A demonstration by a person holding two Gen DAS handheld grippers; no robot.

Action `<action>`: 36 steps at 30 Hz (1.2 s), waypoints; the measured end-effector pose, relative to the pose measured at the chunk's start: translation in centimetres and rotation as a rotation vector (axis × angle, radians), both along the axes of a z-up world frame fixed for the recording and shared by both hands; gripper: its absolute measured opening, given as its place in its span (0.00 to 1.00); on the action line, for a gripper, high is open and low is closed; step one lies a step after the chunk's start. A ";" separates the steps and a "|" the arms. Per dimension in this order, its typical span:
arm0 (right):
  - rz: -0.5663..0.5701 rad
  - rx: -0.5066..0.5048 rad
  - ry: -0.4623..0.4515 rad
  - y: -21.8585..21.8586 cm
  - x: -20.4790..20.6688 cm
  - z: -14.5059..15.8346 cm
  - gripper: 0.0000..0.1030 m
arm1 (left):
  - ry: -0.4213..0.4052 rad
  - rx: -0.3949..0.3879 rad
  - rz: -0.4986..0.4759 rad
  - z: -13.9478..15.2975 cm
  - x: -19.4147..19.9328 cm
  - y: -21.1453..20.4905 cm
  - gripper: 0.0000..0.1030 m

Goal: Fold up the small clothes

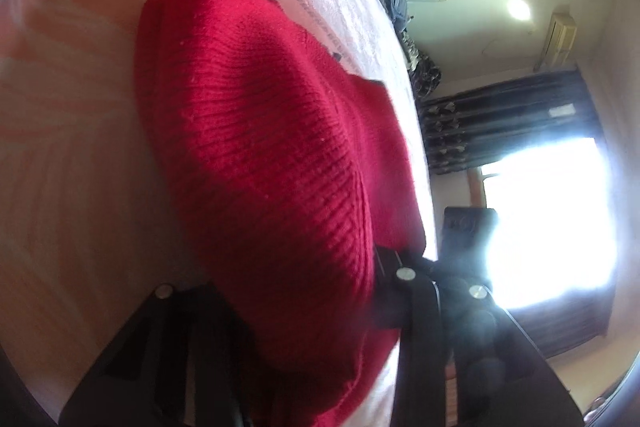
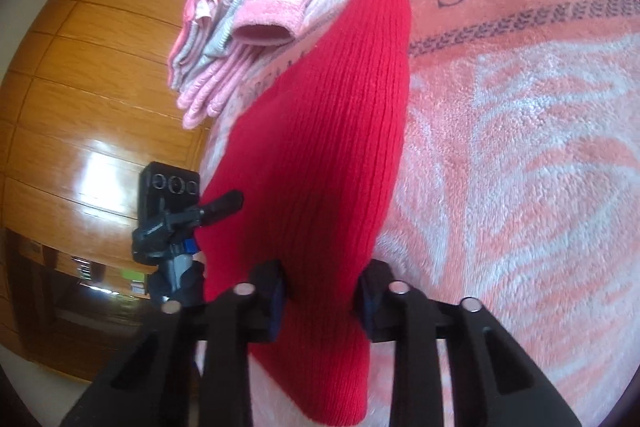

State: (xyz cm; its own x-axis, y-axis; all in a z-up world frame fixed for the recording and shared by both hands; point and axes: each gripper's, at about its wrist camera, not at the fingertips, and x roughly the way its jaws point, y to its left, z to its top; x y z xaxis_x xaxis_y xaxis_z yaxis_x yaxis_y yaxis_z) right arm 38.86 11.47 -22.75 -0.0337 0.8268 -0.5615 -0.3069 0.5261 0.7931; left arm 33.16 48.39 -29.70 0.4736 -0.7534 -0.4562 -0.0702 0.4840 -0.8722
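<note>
A red ribbed knit garment (image 1: pixel 260 147) is lifted off the pink bed blanket (image 1: pixel 60 147) and fills the middle of the left wrist view. It runs down between the black fingers of my left gripper (image 1: pixel 288 287), which is shut on it; the cloth hides the left finger's tip. In the right wrist view the same red garment (image 2: pixel 332 147) stretches from the blanket (image 2: pixel 520 147) into my right gripper (image 2: pixel 322 297), whose two pads pinch a bunched fold. A loose end hangs below the fingers.
A pile of pink and grey clothes (image 2: pixel 240 7) lies at the bed's far end. A black camera device on a stand (image 2: pixel 168 219) sits beside the bed edge, before a wooden wardrobe (image 2: pixel 80 87). A bright window (image 1: pixel 552 219) and dark curtain (image 1: pixel 500 119) are beyond the bed.
</note>
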 end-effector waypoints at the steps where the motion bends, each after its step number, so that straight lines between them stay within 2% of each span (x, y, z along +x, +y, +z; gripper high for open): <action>1: -0.005 0.022 0.012 -0.5 -0.1 0.5 0.20 | 0.000 -0.020 0.007 0.3 -0.5 -0.2 0.30; 7: -0.022 0.044 0.035 -6.2 -2.6 4.7 0.18 | -0.007 -0.069 -0.054 4.1 -3.0 -5.7 0.30; 10: -0.030 0.028 0.060 -10.4 -5.4 5.7 0.18 | 0.027 -0.088 -0.109 4.6 -5.1 -9.8 0.30; 12: -0.033 -0.009 0.087 -12.5 -7.5 5.4 0.18 | 0.066 -0.074 -0.149 4.2 -6.4 -12.3 0.30; 15: -0.035 -0.074 0.153 -14.9 -10.8 3.1 0.18 | 0.151 -0.024 -0.199 2.0 -8.6 -15.5 0.31; 18: -0.043 -0.165 0.147 -15.6 -12.4 -0.3 0.20 | 0.201 0.073 -0.197 -0.6 -10.0 -16.9 0.35; 20: -0.047 -0.126 0.159 -15.8 -12.9 -2.3 0.25 | 0.173 0.076 -0.182 -0.9 -10.3 -16.9 0.36; 21: -0.051 -0.112 0.155 -15.8 -13.0 -2.6 0.26 | 0.154 0.108 -0.170 -0.5 -11.1 -16.9 0.37; 23: -0.059 -0.081 0.123 -16.1 -13.5 -2.5 0.31 | 0.123 0.176 -0.160 0.5 -12.5 -17.6 0.44; 25: -0.063 -0.076 0.090 -16.7 -14.3 -1.8 0.40 | 0.096 0.239 -0.164 1.7 -13.4 -18.5 0.52; 27: -0.050 -0.089 0.052 -17.1 -15.3 -1.1 0.44 | 0.071 0.296 -0.157 2.3 -15.0 -19.2 0.54; 30: -0.026 -0.105 0.033 -17.2 -16.6 -0.8 0.44 | 0.066 0.352 -0.158 2.5 -17.0 -20.2 0.54; 34: -0.011 -0.108 0.024 -16.7 -17.7 -1.4 0.42 | 0.064 0.334 -0.132 1.8 -18.6 -21.3 0.55; 36: -0.020 -0.115 0.028 -16.0 -17.6 -1.9 0.24 | 0.060 0.337 -0.108 1.6 -19.9 -21.3 0.45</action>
